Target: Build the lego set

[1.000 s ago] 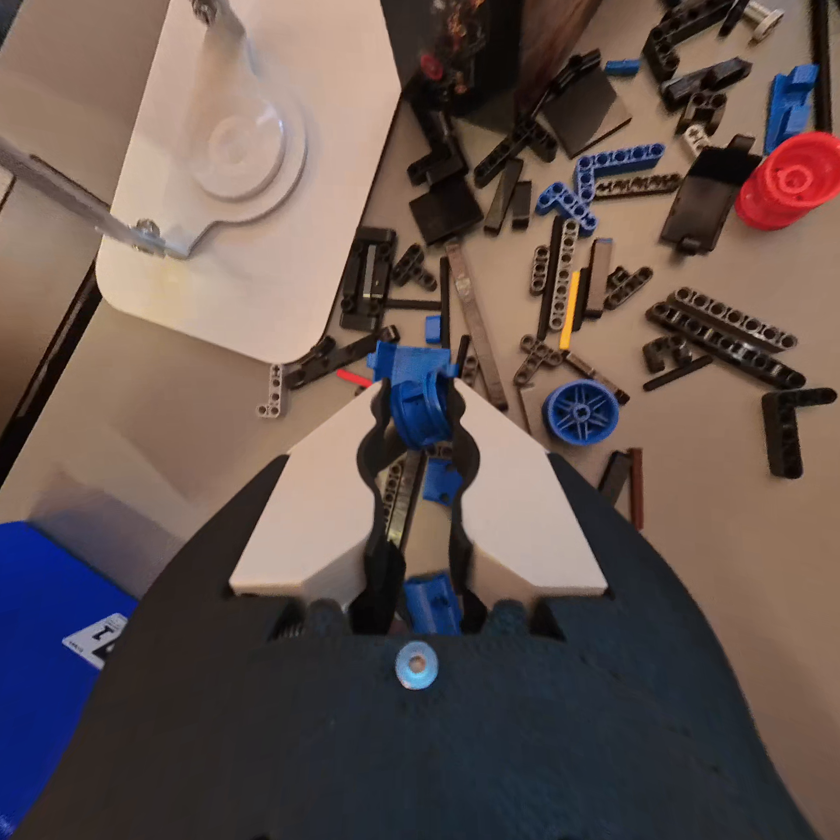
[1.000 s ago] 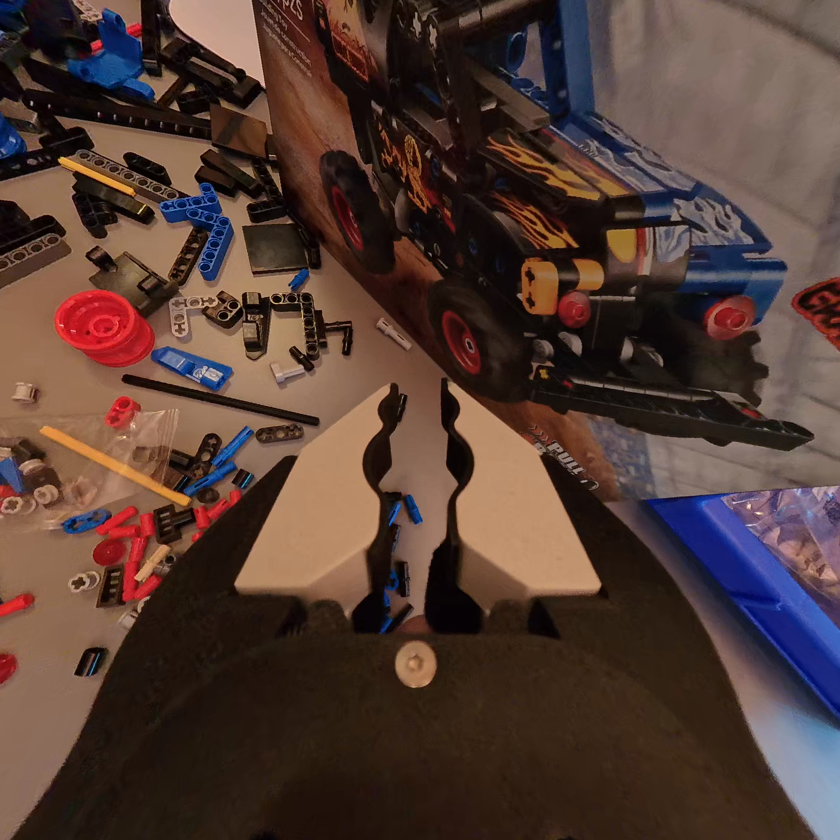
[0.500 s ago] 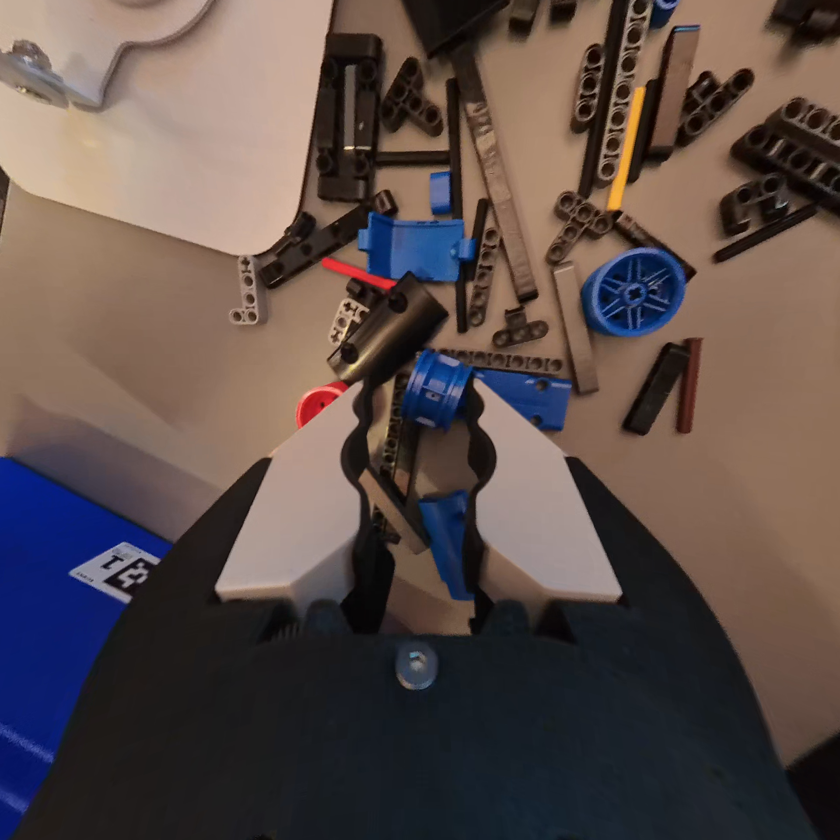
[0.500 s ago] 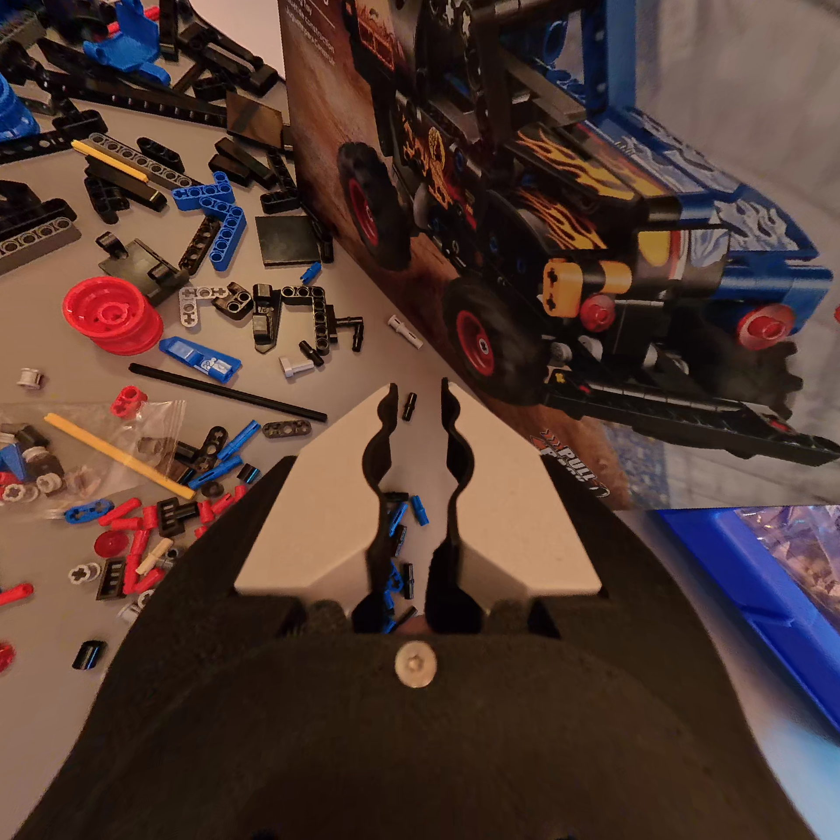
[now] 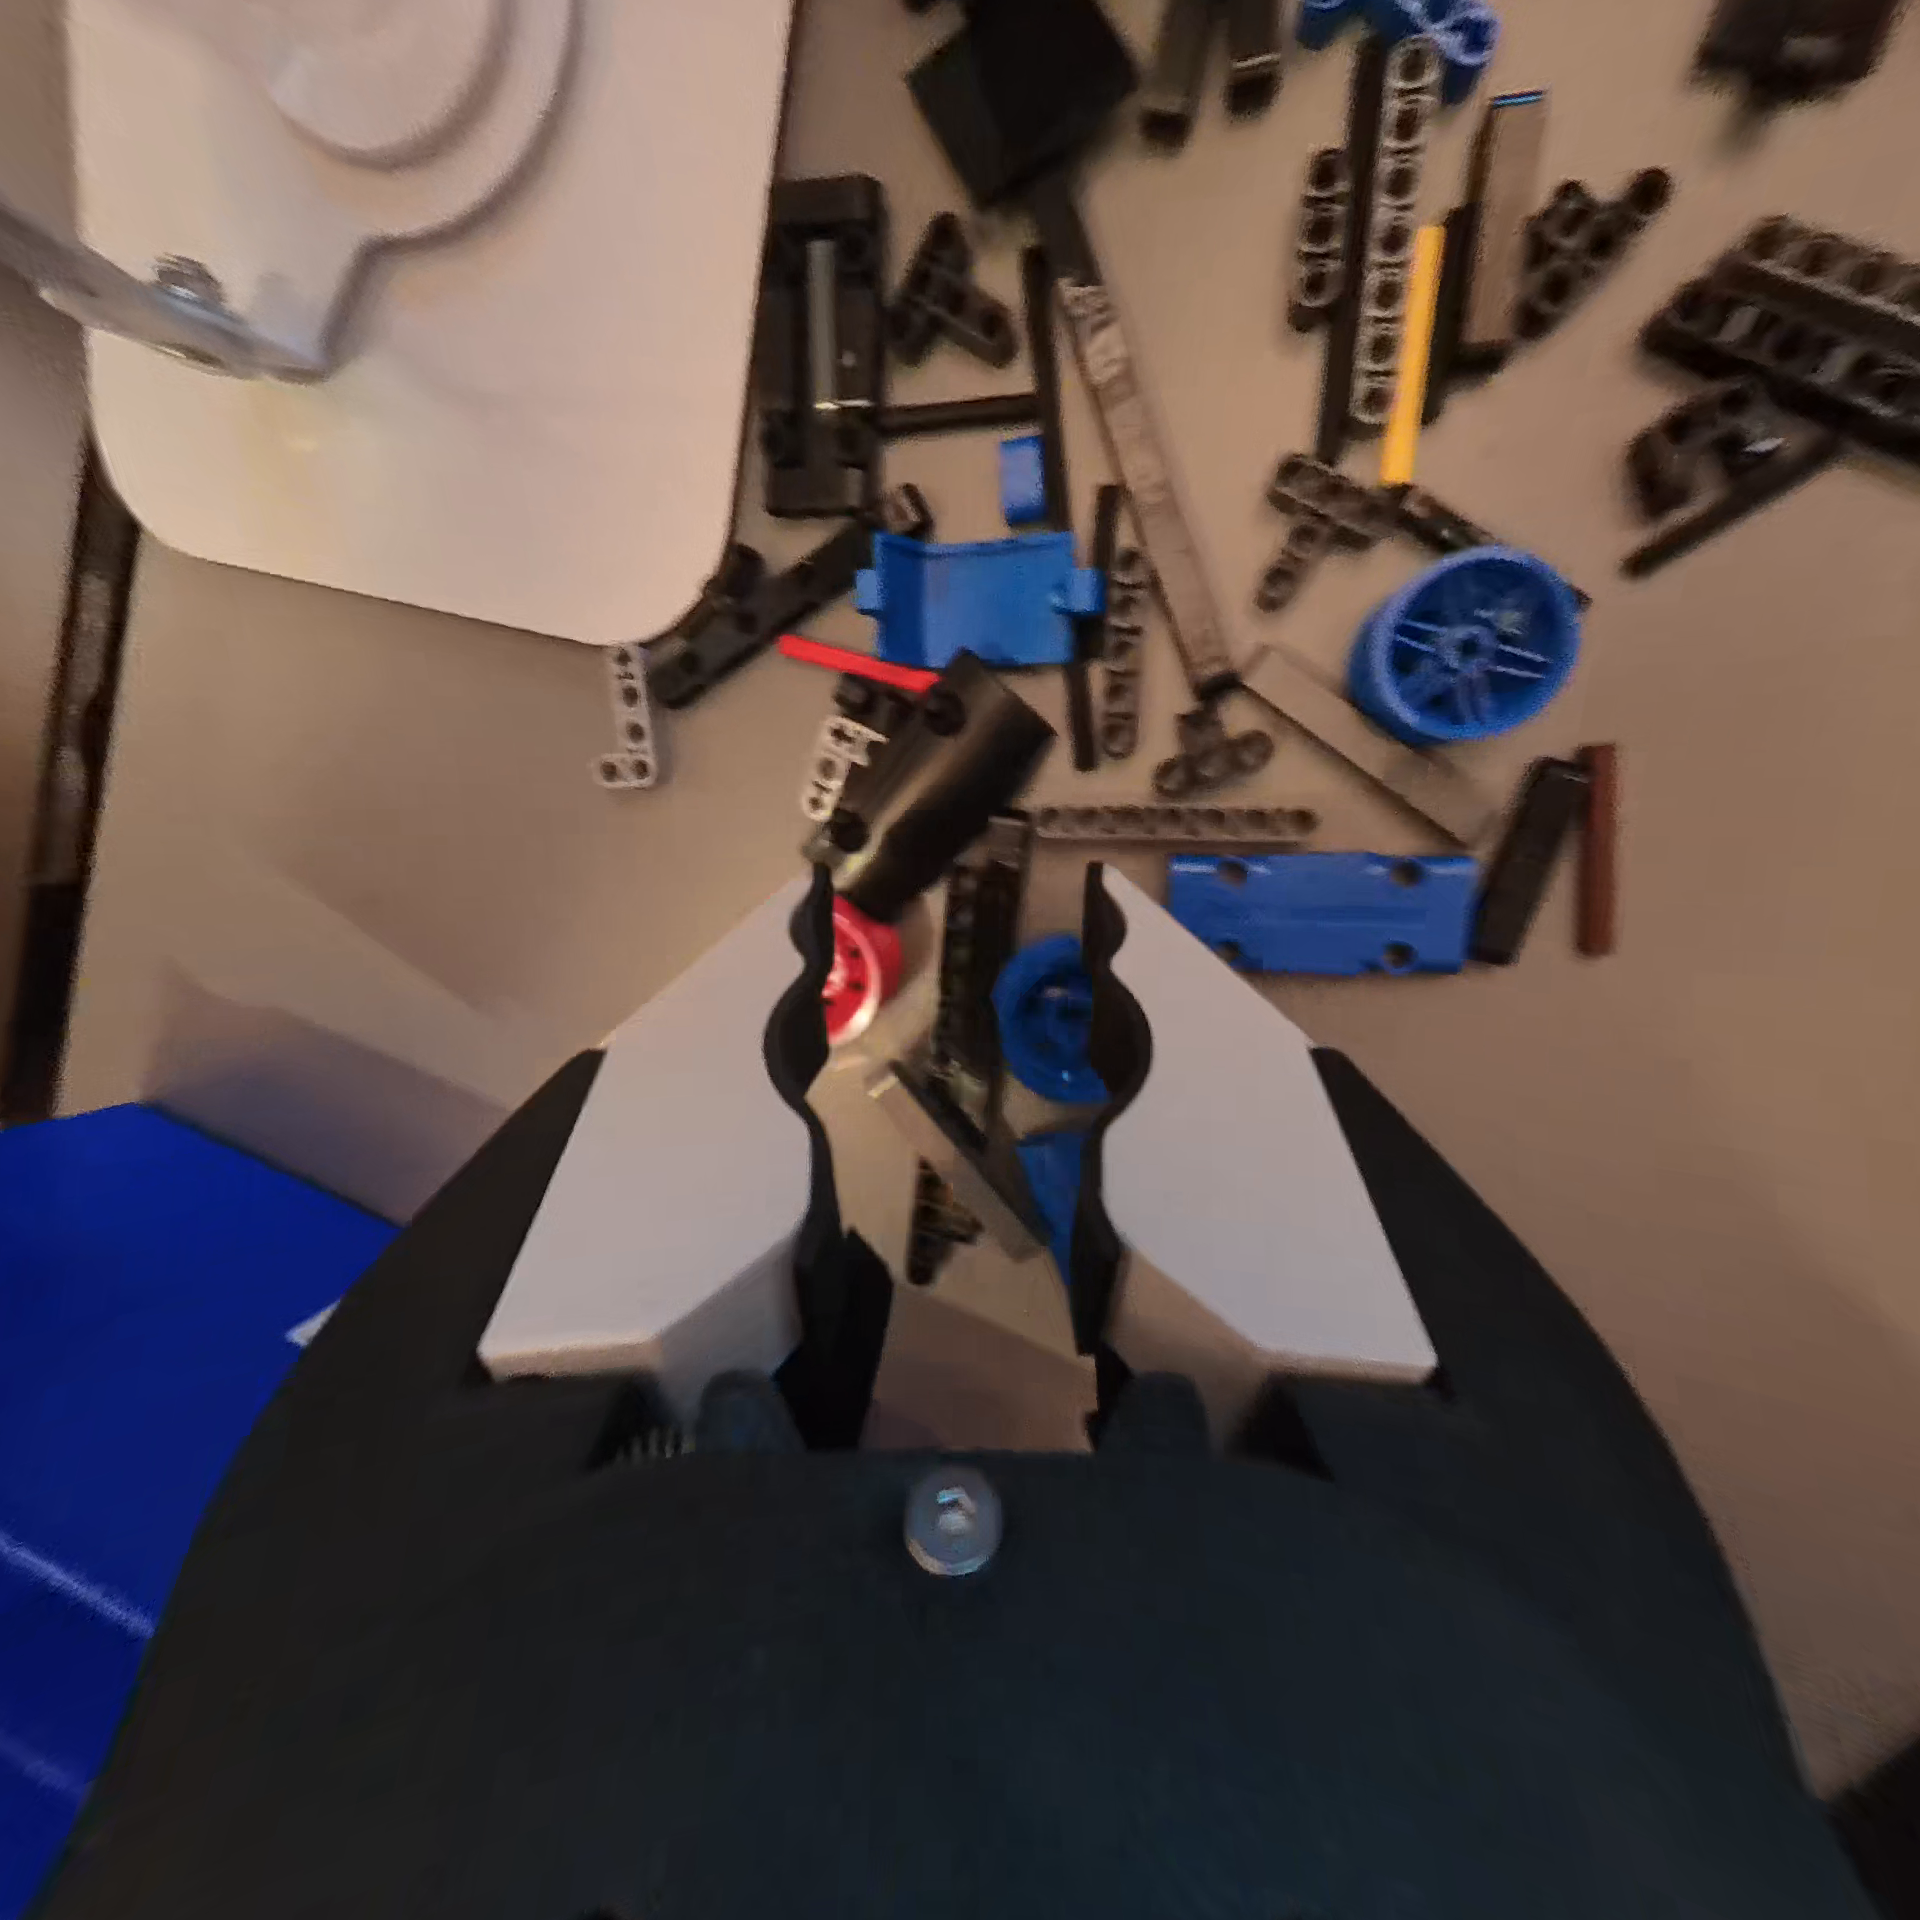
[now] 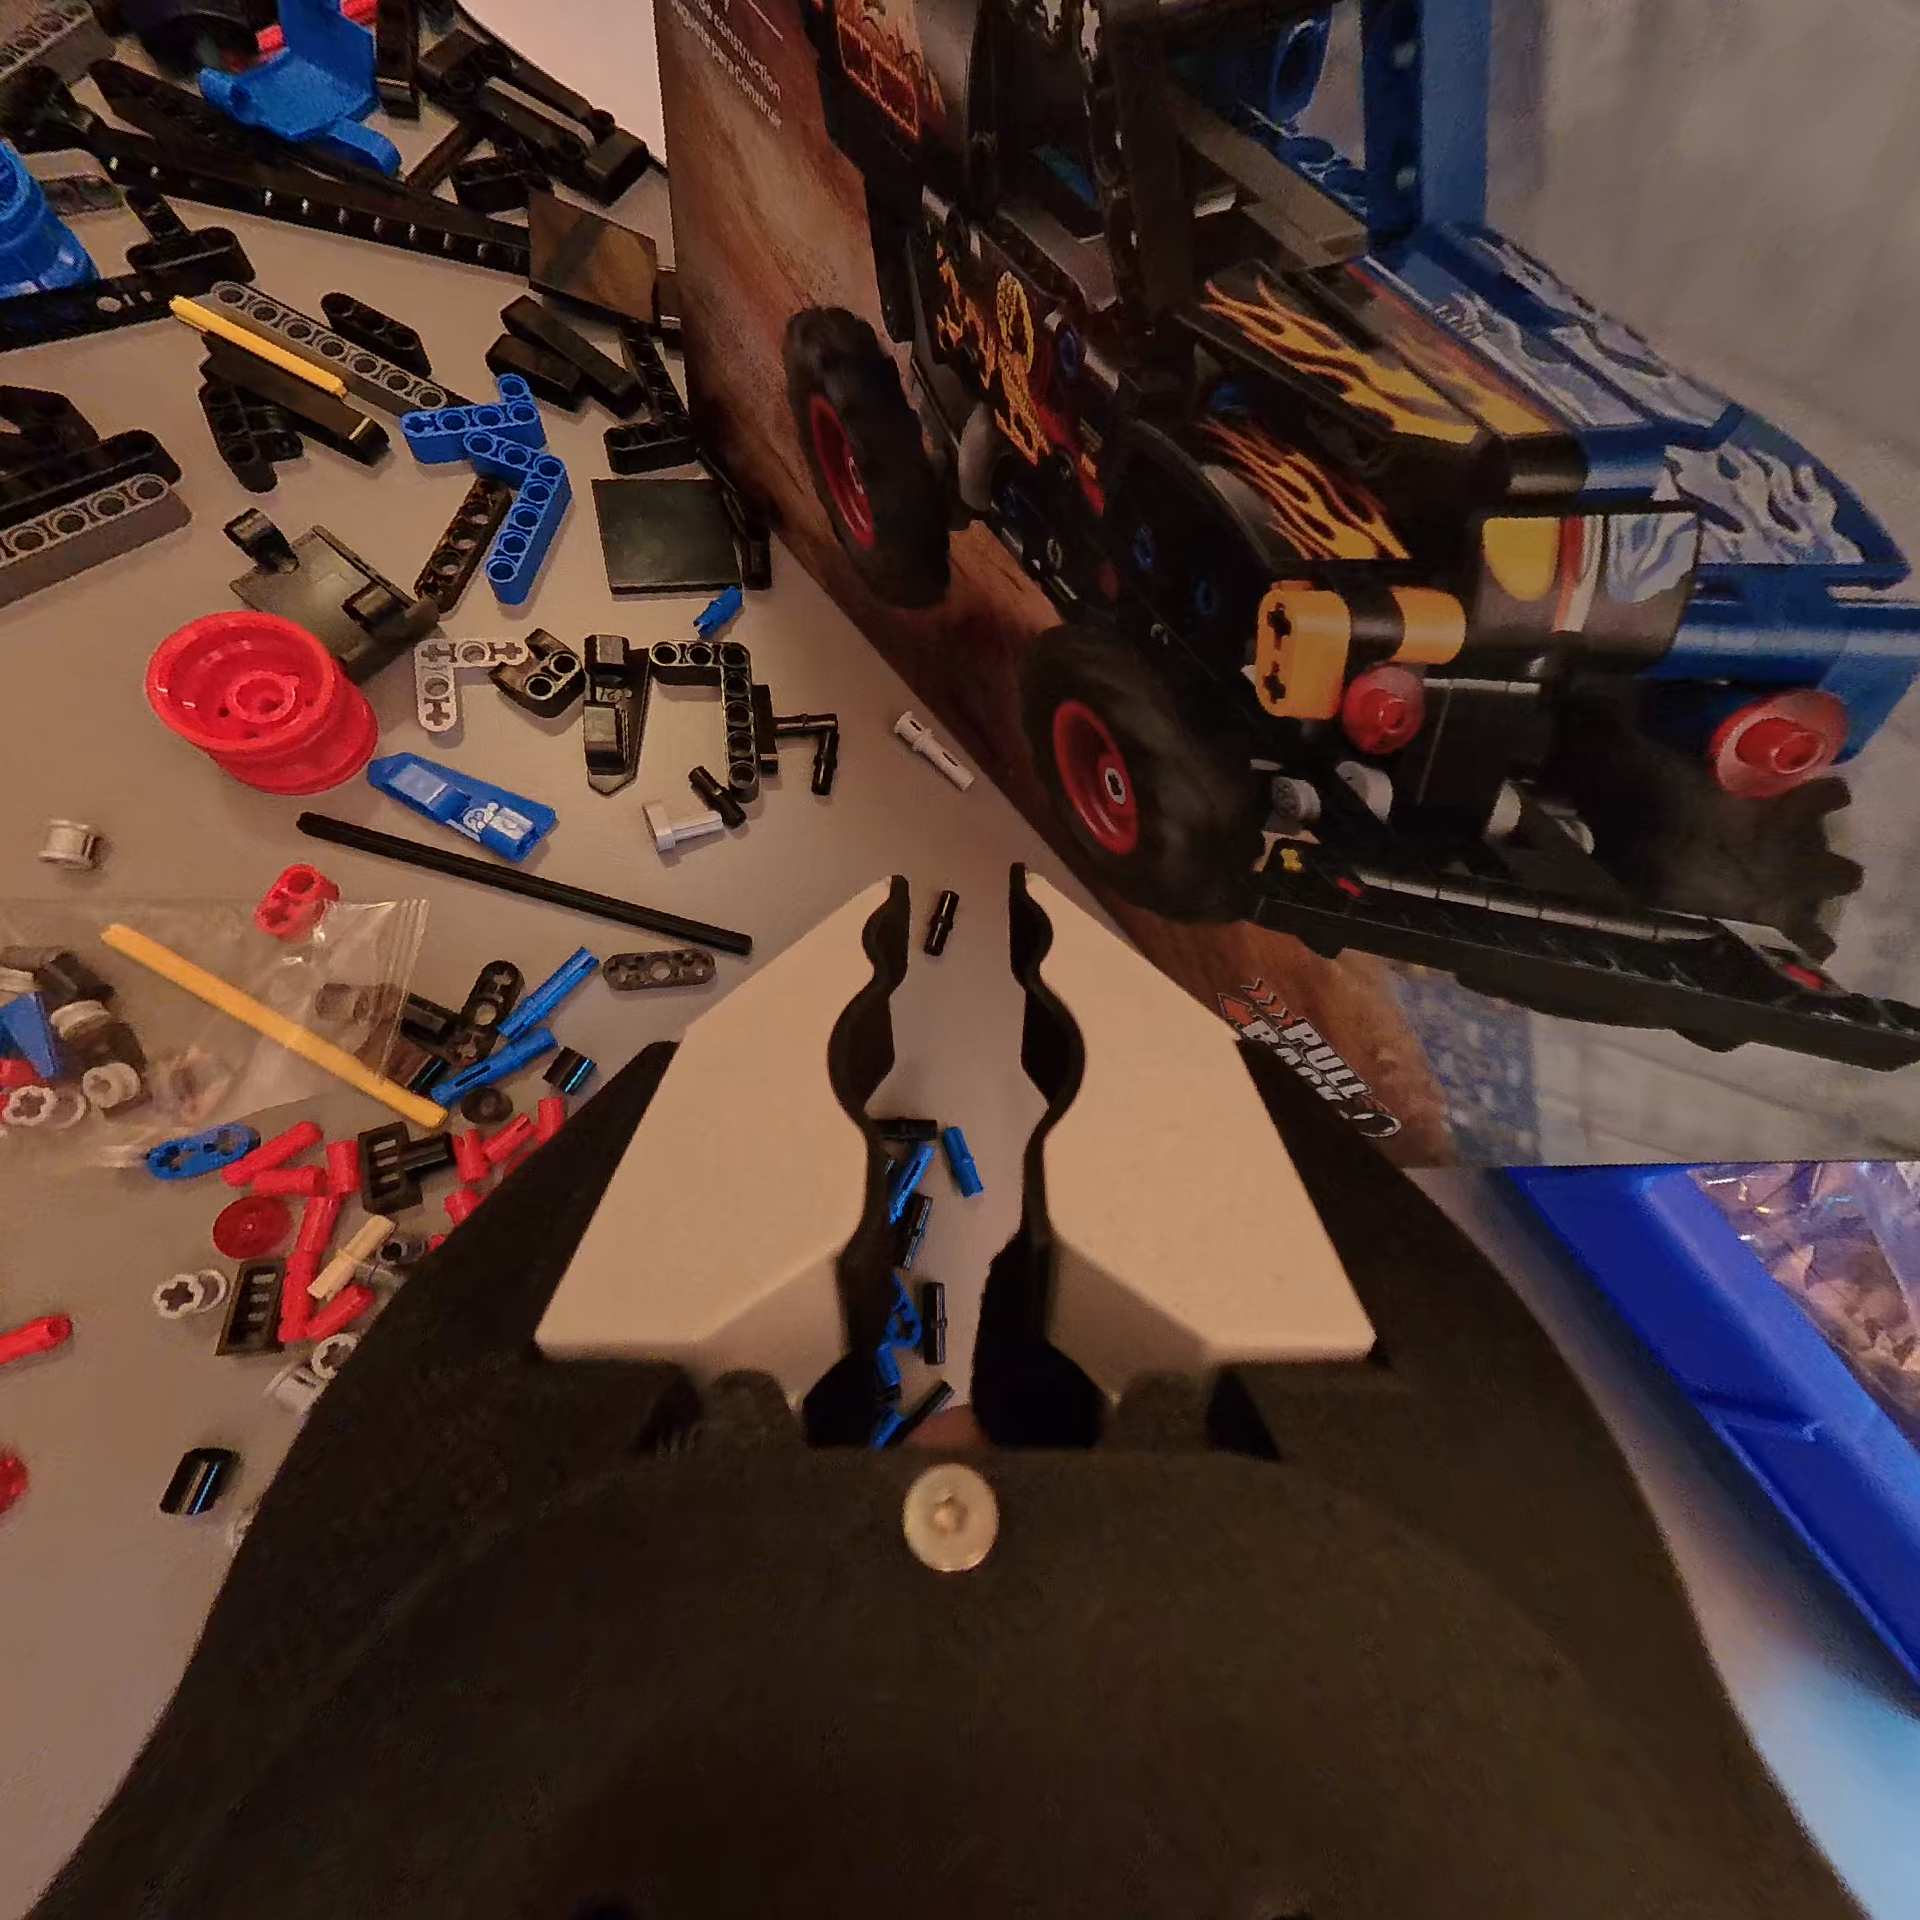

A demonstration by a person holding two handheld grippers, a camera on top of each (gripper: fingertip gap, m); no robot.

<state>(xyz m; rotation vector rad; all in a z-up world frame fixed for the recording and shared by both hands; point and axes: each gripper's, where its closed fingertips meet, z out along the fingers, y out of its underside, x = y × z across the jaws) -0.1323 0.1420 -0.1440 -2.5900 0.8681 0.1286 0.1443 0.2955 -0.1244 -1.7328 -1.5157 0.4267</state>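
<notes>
The left claw hangs over the desk with its two fingers spread wide apart and nothing gripped between them. In the gap, lying on the desk, are a small blue wheel hub close against the right finger's inner edge, a small red wheel hub by the left finger, and a black beam running between the two. Just beyond the tips sits a black cylindrical piece, with a red axle and a blue curved panel past it. A flat blue plate lies right of the tips, and a larger blue wheel rim farther off. A white stand base fills the upper left corner, and a blue bin sits at the left edge. This view is somewhat blurred.

The right claw is also parted, though more narrowly, and holds nothing. A short black pin lies on the desk between its tips, and a scatter of blue and black pins shows deeper in the gap. To the left are a red wheel rim, a long black axle, a blue angled beam and a clear bag of small parts. The lego set box stands upright straight ahead, with a monster truck pictured on its front.
</notes>
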